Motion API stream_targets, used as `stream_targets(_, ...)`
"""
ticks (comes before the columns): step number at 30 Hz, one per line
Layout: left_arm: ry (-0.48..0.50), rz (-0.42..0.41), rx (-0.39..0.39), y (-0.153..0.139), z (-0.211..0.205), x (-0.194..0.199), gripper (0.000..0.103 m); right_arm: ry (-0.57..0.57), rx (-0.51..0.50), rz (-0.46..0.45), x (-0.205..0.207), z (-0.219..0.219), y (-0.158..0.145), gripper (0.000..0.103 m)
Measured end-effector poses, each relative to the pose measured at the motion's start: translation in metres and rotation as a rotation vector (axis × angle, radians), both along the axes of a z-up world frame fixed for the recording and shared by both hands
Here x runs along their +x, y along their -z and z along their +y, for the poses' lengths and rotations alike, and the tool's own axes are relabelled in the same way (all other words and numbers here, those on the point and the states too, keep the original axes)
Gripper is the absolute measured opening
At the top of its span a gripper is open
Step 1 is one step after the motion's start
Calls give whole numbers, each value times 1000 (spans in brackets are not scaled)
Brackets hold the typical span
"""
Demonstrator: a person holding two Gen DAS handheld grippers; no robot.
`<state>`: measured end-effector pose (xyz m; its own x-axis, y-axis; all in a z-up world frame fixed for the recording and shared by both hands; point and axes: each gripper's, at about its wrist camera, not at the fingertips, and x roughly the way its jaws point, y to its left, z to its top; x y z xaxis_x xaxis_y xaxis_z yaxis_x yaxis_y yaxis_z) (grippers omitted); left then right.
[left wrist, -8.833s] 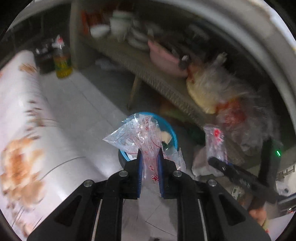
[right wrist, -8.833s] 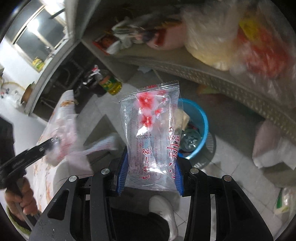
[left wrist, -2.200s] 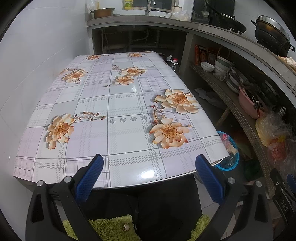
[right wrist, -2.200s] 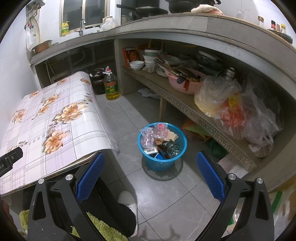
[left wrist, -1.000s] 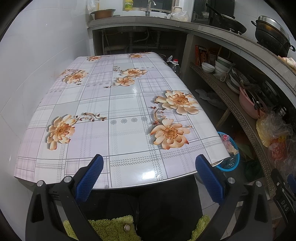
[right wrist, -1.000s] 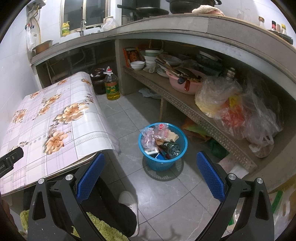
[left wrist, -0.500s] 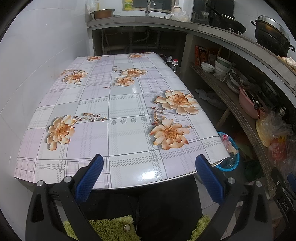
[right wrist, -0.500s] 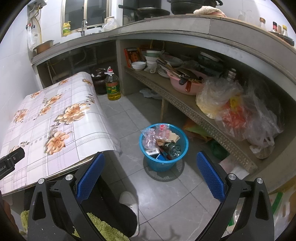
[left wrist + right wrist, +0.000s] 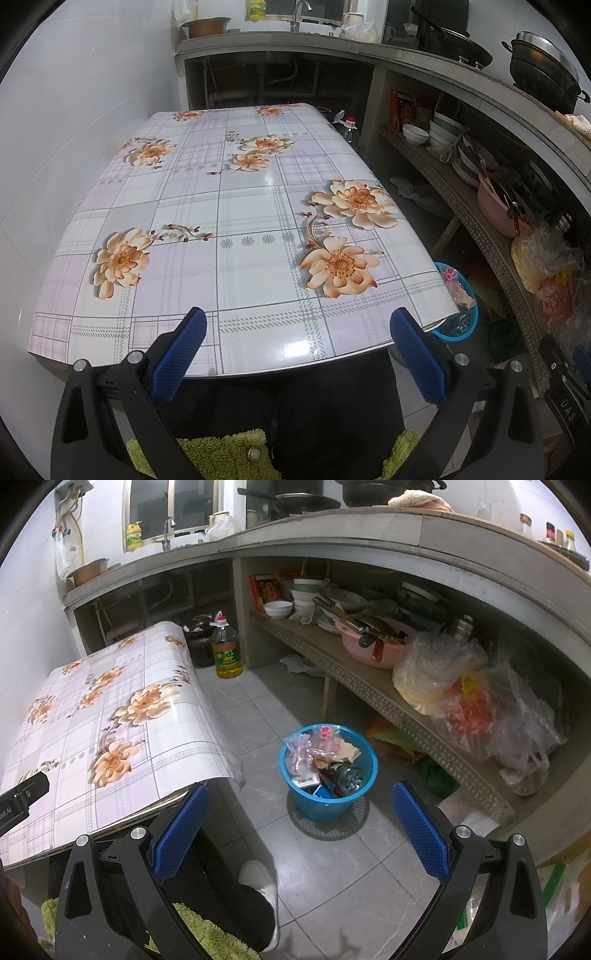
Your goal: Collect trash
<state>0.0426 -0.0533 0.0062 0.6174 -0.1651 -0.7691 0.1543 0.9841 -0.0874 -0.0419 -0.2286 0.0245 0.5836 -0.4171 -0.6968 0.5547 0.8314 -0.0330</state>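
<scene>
A blue trash basket (image 9: 364, 786) stands on the tiled floor to the right of the table; it holds clear plastic wrappers with red flowers (image 9: 320, 739), a dark bottle and other scraps. Its rim also shows past the table's right corner in the left wrist view (image 9: 472, 306). My left gripper (image 9: 293, 347) is open and empty, held over the near edge of the table (image 9: 258, 221). My right gripper (image 9: 295, 825) is open and empty, held above the floor in front of the basket.
The table has a flowered plaid cloth (image 9: 74, 716). A concrete counter with a low shelf (image 9: 369, 686) holds bowls, a pink basin (image 9: 369, 644) and plastic bags (image 9: 461, 690). An oil bottle (image 9: 226, 650) stands on the floor. My leg and white shoe (image 9: 258, 880) are below.
Since several seconds ago both grippers have let go of their wrappers, which now lie in the basket, and pulled back. Over the last second nothing has visibly moved.
</scene>
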Motion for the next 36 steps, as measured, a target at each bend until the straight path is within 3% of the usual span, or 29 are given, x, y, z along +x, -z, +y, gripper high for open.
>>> stream_targets(36, 0, 6, 2, 0, 0, -1, 98, -5, 7, 3, -1, -1, 2, 95)
